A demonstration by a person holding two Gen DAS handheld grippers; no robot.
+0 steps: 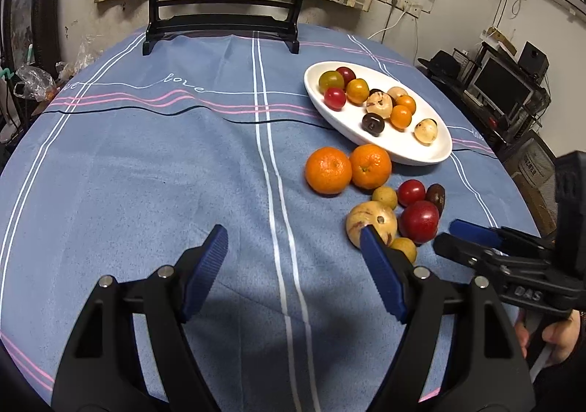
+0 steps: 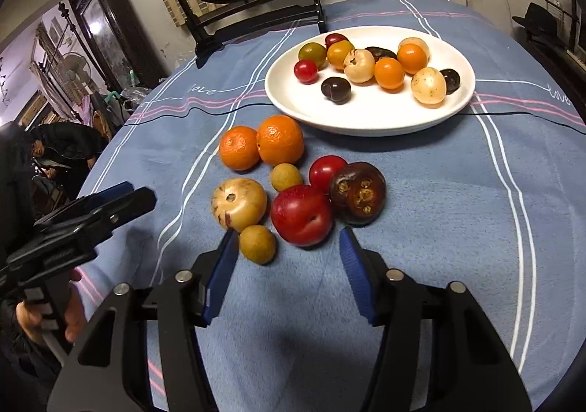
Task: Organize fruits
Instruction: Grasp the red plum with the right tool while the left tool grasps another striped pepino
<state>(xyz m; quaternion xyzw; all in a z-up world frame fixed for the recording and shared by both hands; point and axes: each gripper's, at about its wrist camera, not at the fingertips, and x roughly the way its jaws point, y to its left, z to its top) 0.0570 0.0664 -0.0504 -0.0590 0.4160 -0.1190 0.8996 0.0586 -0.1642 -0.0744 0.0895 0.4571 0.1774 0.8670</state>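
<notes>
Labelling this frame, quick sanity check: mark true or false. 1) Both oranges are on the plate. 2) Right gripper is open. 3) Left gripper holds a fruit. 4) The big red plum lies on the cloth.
1) False: both oranges lie on the cloth, in front of the plate.
2) True: the right gripper is open, nothing between its pads.
3) False: the left gripper is open and empty.
4) True: the plum lies on the cloth.

A white oval plate [image 2: 370, 118] at upper right holds small red, orange, pale and dark fruits. Below it on the cloth lie two touching oranges [image 2: 280, 139], a red plum [image 2: 302, 216] mid-frame and other small fruits.
</notes>
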